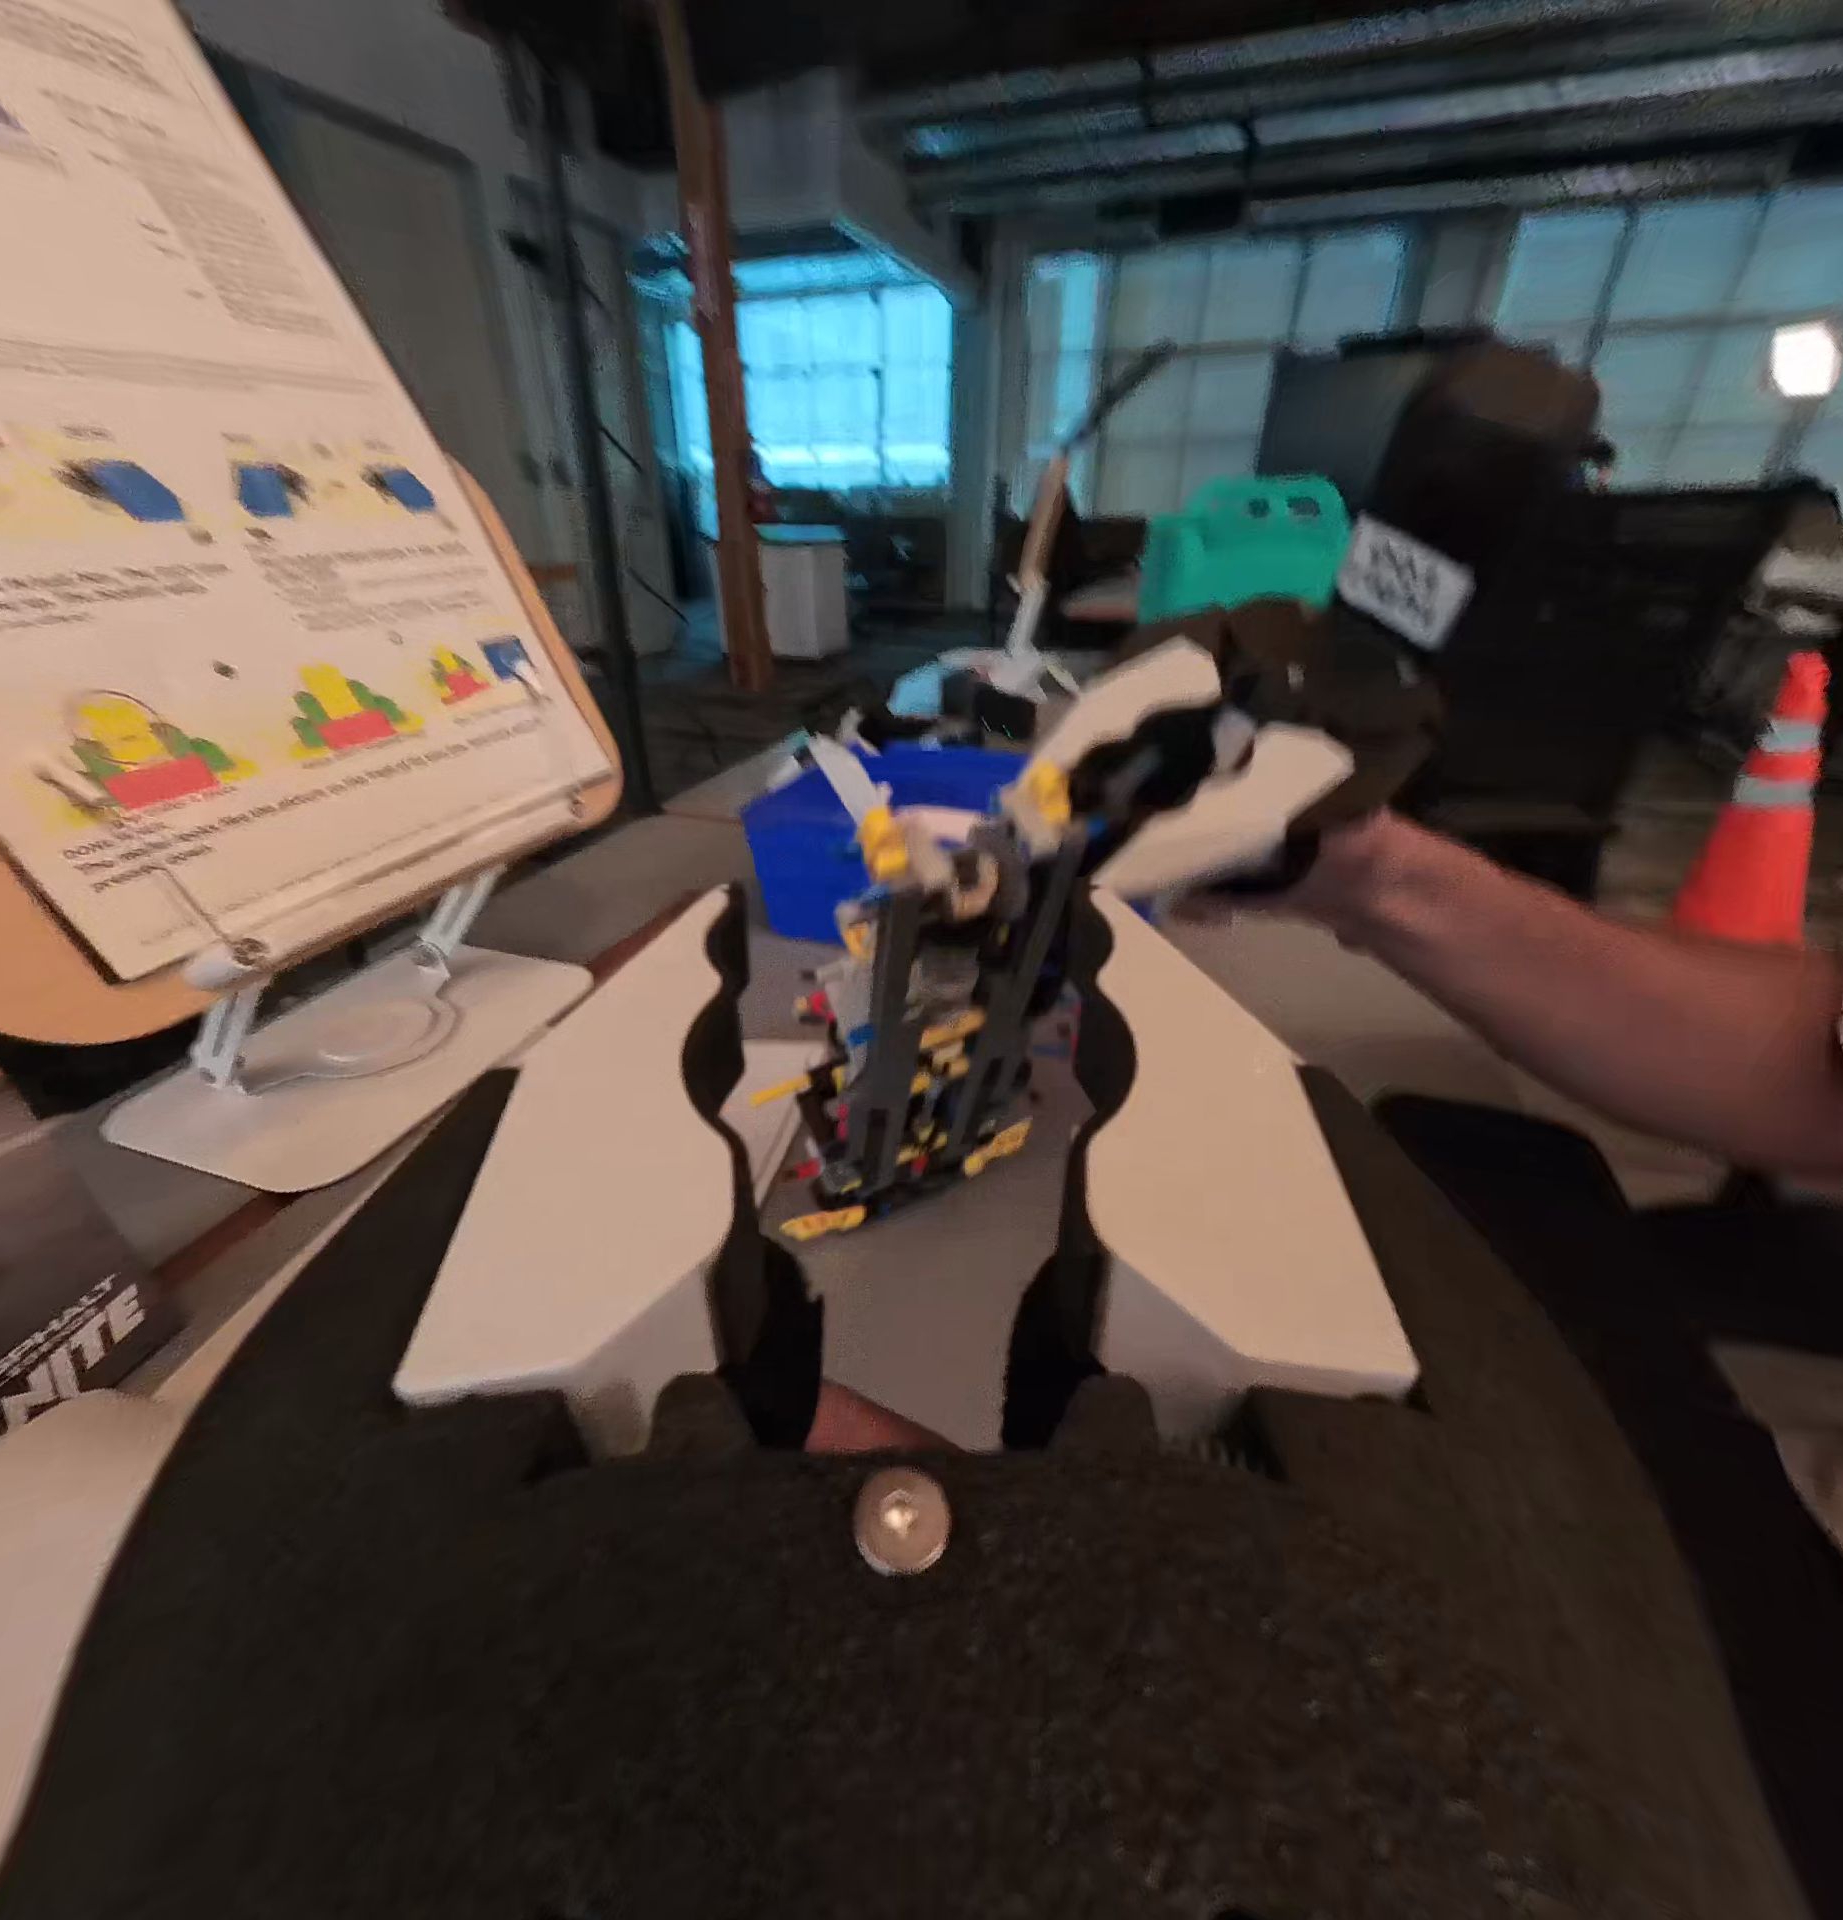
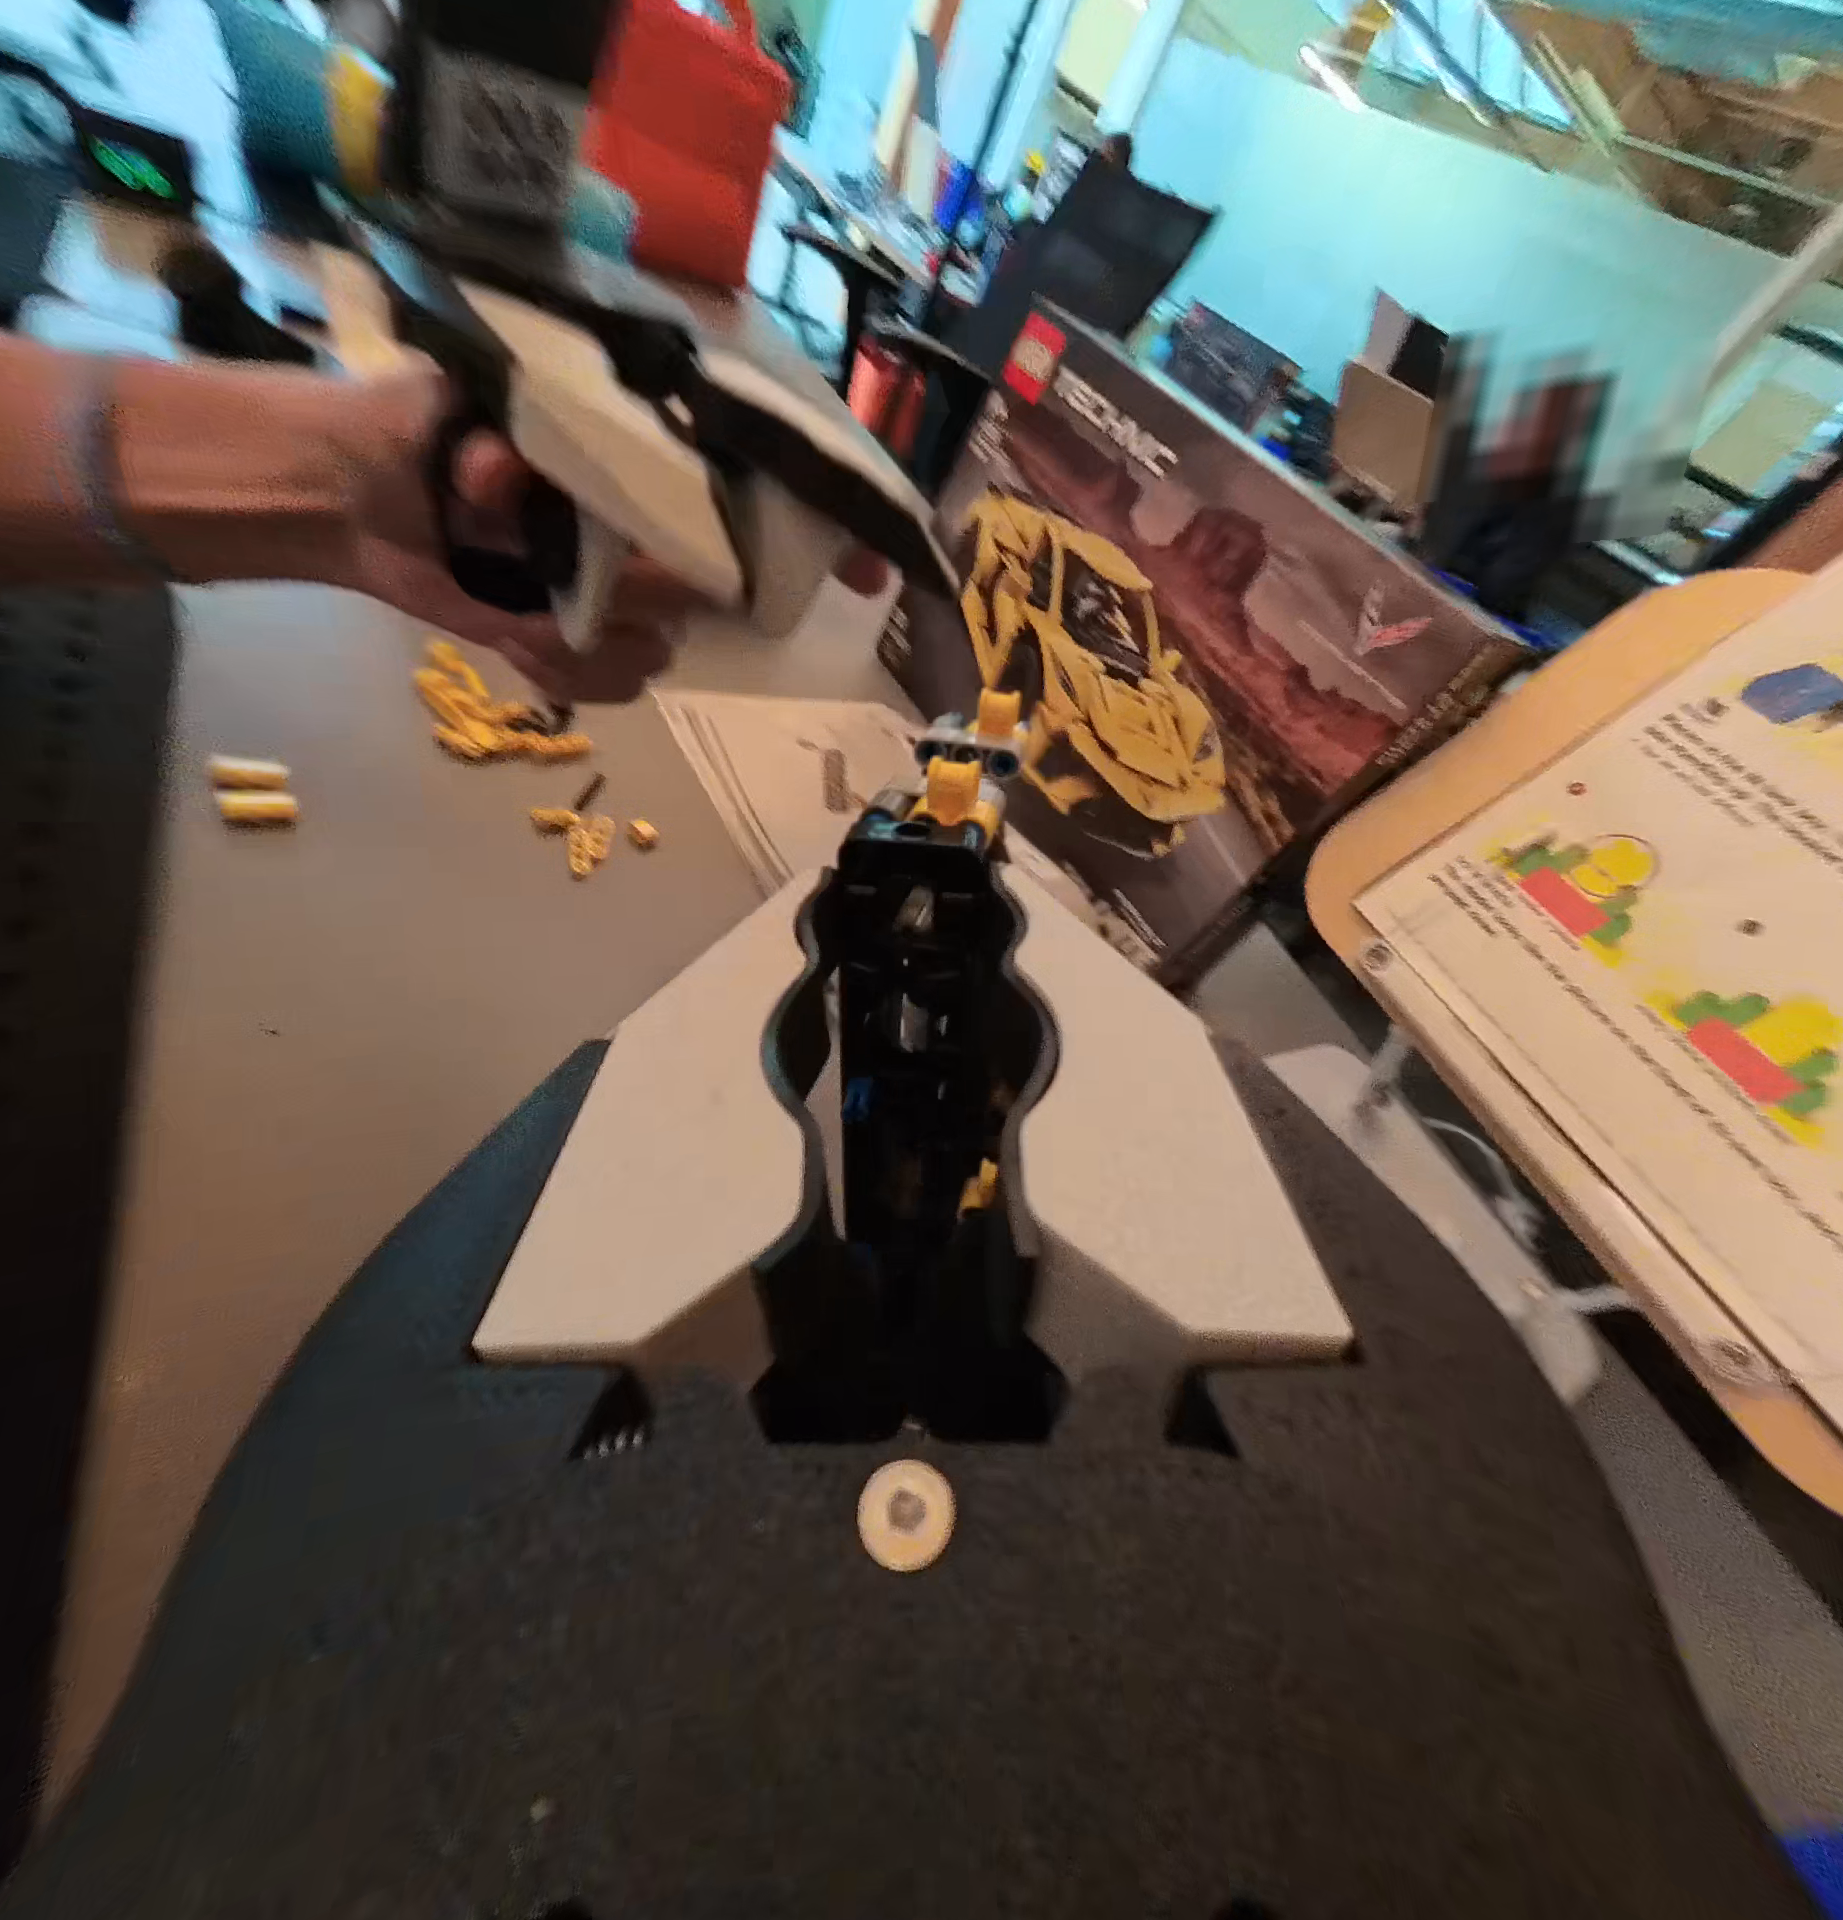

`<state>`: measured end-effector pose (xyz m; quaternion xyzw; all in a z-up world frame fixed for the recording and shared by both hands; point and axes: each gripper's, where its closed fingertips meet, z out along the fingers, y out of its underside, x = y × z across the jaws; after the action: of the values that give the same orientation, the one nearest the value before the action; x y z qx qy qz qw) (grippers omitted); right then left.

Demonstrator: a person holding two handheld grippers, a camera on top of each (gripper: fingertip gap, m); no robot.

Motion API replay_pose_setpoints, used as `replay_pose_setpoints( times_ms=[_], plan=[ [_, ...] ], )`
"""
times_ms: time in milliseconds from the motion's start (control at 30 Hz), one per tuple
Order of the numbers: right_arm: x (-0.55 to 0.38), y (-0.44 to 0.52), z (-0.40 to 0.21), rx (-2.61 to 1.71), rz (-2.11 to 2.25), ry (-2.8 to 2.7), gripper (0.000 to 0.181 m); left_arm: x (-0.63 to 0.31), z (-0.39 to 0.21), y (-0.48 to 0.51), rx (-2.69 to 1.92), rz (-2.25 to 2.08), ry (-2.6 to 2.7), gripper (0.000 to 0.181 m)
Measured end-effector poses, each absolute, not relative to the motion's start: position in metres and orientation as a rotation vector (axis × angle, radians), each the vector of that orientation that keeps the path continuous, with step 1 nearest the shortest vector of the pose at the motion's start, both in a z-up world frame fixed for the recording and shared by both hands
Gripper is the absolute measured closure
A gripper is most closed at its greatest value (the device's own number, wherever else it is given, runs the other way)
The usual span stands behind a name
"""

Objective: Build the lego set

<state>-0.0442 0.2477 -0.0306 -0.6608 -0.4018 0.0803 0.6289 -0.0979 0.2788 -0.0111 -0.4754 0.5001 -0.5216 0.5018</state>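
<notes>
Workshop counter (image 2: 377,1039) fills the frame's left; at centre the right gripper (image 2: 912,935) clamps the lego chassis (image 2: 922,997) upright, presenting it to the left gripper (image 1: 906,935), whose jaws stand apart around it.

Workshop or industrial lab space. Large gridded windows (image 1: 1519,343) along the far wall, exposed ceiling beams (image 1: 1312,94), a bare wooden post (image 1: 725,416). Orange traffic cone (image 1: 1758,810) on the floor. Blue parts bin (image 1: 803,852) on the grey desk (image 2: 377,987); instruction sheet on a stand (image 1: 221,582); more cluttered desks behind.
</notes>
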Motion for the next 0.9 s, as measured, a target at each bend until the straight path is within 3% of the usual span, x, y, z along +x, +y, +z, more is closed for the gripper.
replay_pose_setpoints(
  times_ms=[100, 300, 333, 400, 433, 667, 900],
  plan=[
    [-0.044, 0.243, -0.019, -1.488, 0.435, -0.962, 0.155, -0.081, -0.037, 0.279, -1.138, -1.348, 1.395, 0.111],
    [-0.06, 0.234, -0.01, -1.408, 0.84, -1.056, 0.155, -0.063, -0.031, 0.252, -1.003, -1.682, 1.426, 0.114],
    [-0.063, 0.235, -0.013, -1.41, 0.887, -1.064, 0.155, -0.062, -0.029, 0.25, -0.983, -1.682, 1.418, 0.12],
    [-0.064, 0.241, -0.012, -1.393, 0.938, -1.028, 0.155, -0.061, -0.027, 0.25, -0.949, -1.655, 1.395, 0.148],
    [-0.062, 0.246, -0.011, -1.395, 0.934, -0.997, 0.155, -0.059, -0.026, 0.255, -0.973, -1.624, 1.354, 0.149],
    [-0.042, 0.282, -0.009, -1.498, 0.574, -0.624, 0.147, -0.057, -0.028, 0.285, -1.15, -1.431, 1.152, 0.152],
    [-0.035, 0.276, -0.02, -1.497, 0.022, -0.494, 0.155, -0.057, -0.028, 0.285, -1.174, -1.352, 1.108, 0.153]
  ],
)
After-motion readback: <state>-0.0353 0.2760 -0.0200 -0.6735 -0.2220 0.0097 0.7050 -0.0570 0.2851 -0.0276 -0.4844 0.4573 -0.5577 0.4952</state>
